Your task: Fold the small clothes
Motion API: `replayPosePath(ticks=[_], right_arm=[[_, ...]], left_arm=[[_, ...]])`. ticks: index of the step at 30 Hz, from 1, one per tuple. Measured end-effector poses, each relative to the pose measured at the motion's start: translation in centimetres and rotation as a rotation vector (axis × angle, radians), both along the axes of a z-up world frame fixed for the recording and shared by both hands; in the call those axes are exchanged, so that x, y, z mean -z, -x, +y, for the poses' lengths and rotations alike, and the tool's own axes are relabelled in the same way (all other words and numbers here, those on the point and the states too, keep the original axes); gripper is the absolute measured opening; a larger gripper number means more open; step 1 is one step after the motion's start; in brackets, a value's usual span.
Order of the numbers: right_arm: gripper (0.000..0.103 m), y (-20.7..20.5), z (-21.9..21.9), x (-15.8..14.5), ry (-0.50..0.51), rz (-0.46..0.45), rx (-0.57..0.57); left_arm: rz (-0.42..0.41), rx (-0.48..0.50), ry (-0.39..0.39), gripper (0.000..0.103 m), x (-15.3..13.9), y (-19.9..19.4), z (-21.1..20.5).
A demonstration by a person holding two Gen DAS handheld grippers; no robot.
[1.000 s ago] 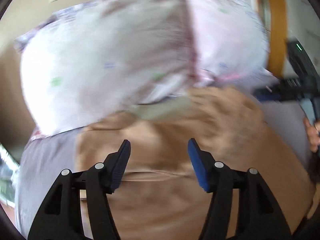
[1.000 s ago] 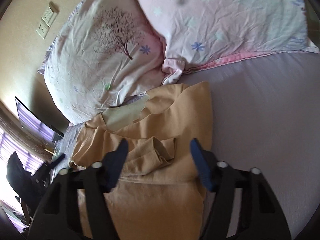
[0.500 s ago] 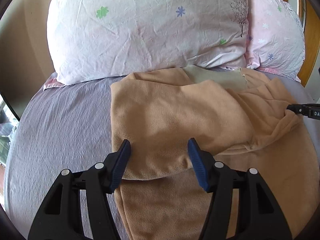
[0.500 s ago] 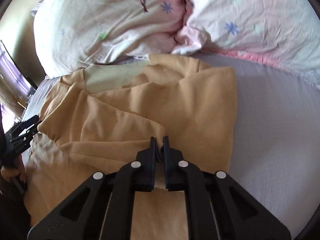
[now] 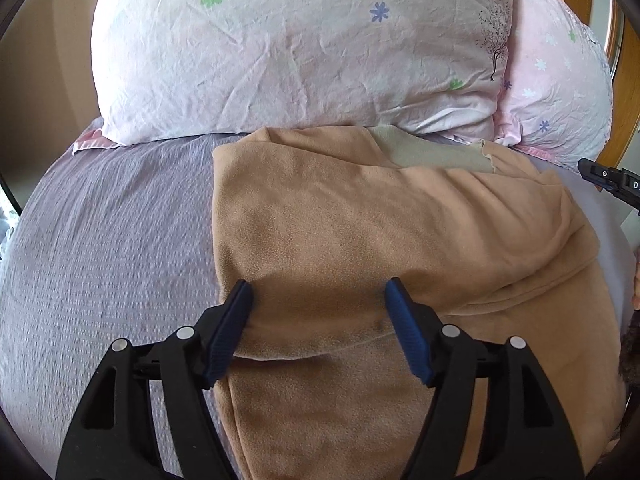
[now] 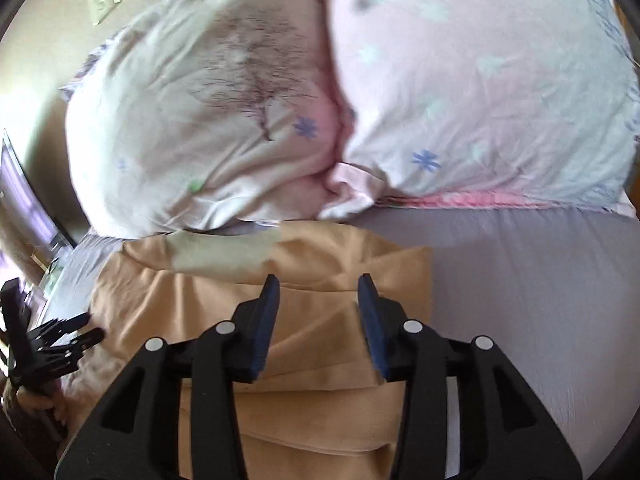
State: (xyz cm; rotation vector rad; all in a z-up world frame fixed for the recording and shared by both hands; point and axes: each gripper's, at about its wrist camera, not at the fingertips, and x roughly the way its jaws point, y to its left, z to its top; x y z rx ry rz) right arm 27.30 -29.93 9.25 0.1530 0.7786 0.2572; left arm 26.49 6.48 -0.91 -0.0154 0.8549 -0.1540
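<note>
The folded garment [image 5: 360, 240] lies on the bed [image 5: 112, 248], its far edge against two side-by-side pillows [image 5: 296, 52] at the head.

Both wrist views look close down on the tan garment [image 5: 400, 240] toward pillows [image 6: 240, 120].

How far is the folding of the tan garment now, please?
Done: the tan garment lies on the lilac sheet with its upper part folded down over the lower. In hand: nothing; the left gripper and right gripper are open above it. Left: further folds, probably; the bundle looks long and loose.
</note>
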Motion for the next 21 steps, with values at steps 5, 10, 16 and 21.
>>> replayPosePath(ticks=[5,10,16,21], right_arm=[[0.041,-1.3,3.5,0.7,0.068,0.017,-0.146],[0.037,-0.7,5.7,3.4,0.273,0.205,-0.197],[0.042,5.3,1.7,1.8,0.277,0.205,-0.105],[0.055,5.1,1.4,-0.3,0.144,0.081,-0.087]], left_arm=[[-0.001,0.000,0.001,0.072,0.0,0.0,0.0],[0.000,0.003,0.008,0.073,0.0,0.0,0.1],[0.004,0.014,0.035,0.077,0.0,0.0,0.3],[0.004,0.018,0.026,0.079,0.0,0.0,0.1]])
